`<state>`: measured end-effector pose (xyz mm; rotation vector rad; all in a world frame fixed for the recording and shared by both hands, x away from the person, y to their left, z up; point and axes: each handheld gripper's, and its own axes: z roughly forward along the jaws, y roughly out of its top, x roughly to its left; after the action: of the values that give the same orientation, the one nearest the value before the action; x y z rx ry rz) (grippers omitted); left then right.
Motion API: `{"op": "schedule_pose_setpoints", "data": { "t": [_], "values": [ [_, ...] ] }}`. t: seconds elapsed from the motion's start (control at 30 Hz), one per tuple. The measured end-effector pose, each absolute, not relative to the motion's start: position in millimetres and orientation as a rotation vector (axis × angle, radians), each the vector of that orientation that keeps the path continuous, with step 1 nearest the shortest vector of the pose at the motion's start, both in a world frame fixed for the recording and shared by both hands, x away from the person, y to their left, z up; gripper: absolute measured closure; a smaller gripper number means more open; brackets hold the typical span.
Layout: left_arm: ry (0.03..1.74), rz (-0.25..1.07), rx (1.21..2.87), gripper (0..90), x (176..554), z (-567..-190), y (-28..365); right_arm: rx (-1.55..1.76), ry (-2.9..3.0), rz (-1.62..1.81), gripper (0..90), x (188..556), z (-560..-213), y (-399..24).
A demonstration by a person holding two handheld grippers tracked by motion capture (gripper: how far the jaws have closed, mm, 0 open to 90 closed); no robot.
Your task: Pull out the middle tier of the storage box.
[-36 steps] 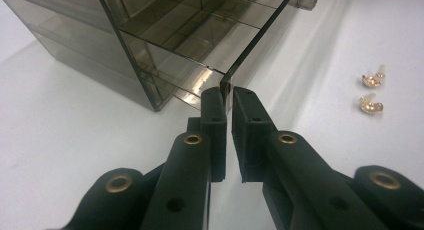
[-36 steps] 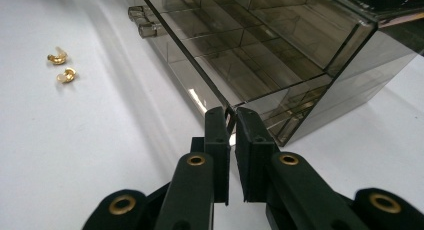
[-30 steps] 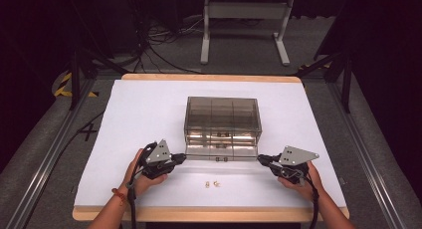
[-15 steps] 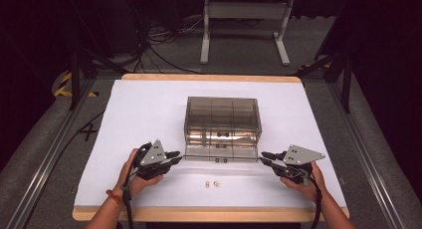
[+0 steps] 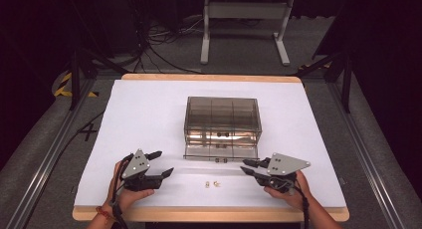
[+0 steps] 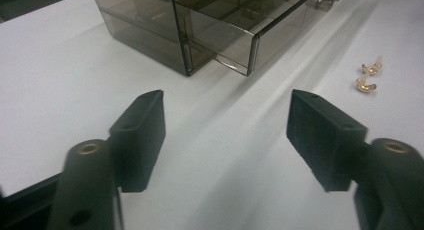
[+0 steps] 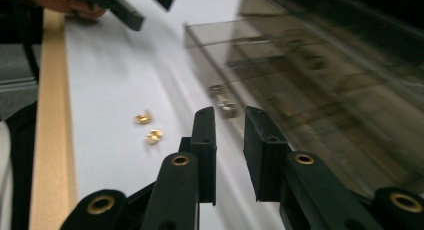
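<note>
Nearest the person, the left claw rests low over the white surface with its jaws spread wide and nothing between them. The right claw sits at the opposite side, its jaws drawn to a narrow gap, also empty.

Between the two claws, near the front edge of the surface, lie two small gold earrings, just beside each other and untouched by either claw. In the left gripper view the earrings lie to the right of and beyond the jaws; in the right gripper view the earrings lie to the left of the jaws.

Just beyond them stands the smoky transparent drawer box. Its bottom drawer is pulled out toward the person; the small knobs on the drawer front lie close ahead of the right claw.

Judged from this layout, the drawer-opening step is done; picking up the earrings and placing them in the drawer, then closing it, remain. Nothing stands between either claw and the earrings; the smallness of the earrings and their closeness to each other look like the main difficulty. Farther off, beyond the surface, are a grey floor, cables and a metal stand.
</note>
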<state>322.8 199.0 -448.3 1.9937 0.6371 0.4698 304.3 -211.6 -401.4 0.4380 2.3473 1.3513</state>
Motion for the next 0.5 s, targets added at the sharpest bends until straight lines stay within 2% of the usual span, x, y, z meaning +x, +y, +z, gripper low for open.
{"op": "schedule_pose_setpoints", "data": {
  "t": [0.03,0.2,0.5],
  "values": [
    [0.64,0.474,2.009,23.8,323,-450,195,0.425,2.366,1.346,75.9,304,-404,-206],
    [0.646,0.462,2.008,16.0,324,-455,188,0.335,2.488,1.296,74.1,304,-424,-171],
    [0.627,0.441,2.001,13.4,325,-456,189,0.299,2.589,1.236,72.8,312,-447,-143]
  ]
}}
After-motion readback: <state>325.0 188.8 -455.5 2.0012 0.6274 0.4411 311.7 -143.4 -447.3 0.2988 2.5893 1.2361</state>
